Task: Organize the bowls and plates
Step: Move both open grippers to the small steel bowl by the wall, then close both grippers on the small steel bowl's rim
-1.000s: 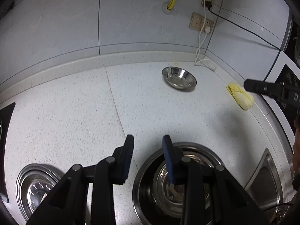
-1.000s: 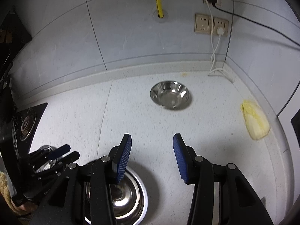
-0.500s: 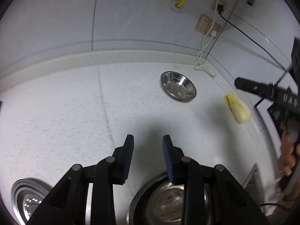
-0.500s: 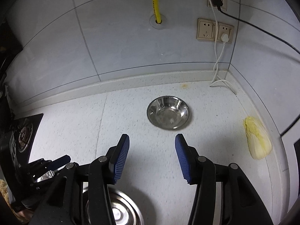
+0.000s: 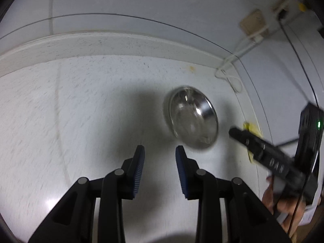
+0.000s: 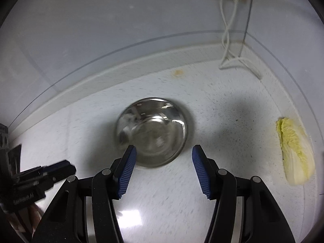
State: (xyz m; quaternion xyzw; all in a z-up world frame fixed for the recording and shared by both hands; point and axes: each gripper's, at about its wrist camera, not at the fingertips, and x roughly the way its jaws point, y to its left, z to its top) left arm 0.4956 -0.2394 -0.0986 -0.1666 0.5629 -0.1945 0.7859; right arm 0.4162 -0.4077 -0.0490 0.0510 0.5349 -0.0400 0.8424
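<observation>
Steel bowl (image 6: 151,131) upright on the speckled white desk (image 6: 222,109), just ahead of the right gripper (image 6: 164,151), its near rim between the spread blue fingers (image 6: 126,169), untouched as far as visible. Right fingers released, grasping nothing. Left gripper (image 5: 160,151) likewise released, fingers (image 5: 138,172) parted over bare desk, bowl (image 5: 192,119) ahead and to the right of them. Napa cabbage (image 6: 295,151) well to the right of the right fingers, near the wall. White cable (image 6: 228,40) hanging from the socket beyond.
</observation>
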